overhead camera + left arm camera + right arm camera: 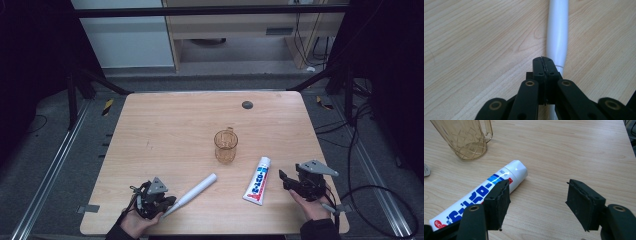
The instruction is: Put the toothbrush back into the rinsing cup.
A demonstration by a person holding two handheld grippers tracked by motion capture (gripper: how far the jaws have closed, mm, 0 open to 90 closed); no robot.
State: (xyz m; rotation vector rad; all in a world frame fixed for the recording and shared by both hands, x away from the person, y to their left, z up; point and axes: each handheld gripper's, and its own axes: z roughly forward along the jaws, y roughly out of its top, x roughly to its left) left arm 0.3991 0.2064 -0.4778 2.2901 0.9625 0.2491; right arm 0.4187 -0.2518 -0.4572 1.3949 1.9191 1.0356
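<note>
Wooden worktop [170,130], high view. Centre: amber transparent cup [225,145], upright. Lower centre: white tube [195,191]; lower right: toothpaste tube [258,180], lying flat. Left gripper [166,206], lower left, fingers pressed together at the white tube's near end; whether they pinch it cannot be told. Right gripper [285,180], lower right, fingers spread wide, empty, beside the toothpaste tube.

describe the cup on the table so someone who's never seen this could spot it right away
Start at the wooden table and look just right of its middle. The cup stands upright there, beyond the toothpaste tube and the white stick. It alone is see-through amber, ribbed, with a handle.
</note>
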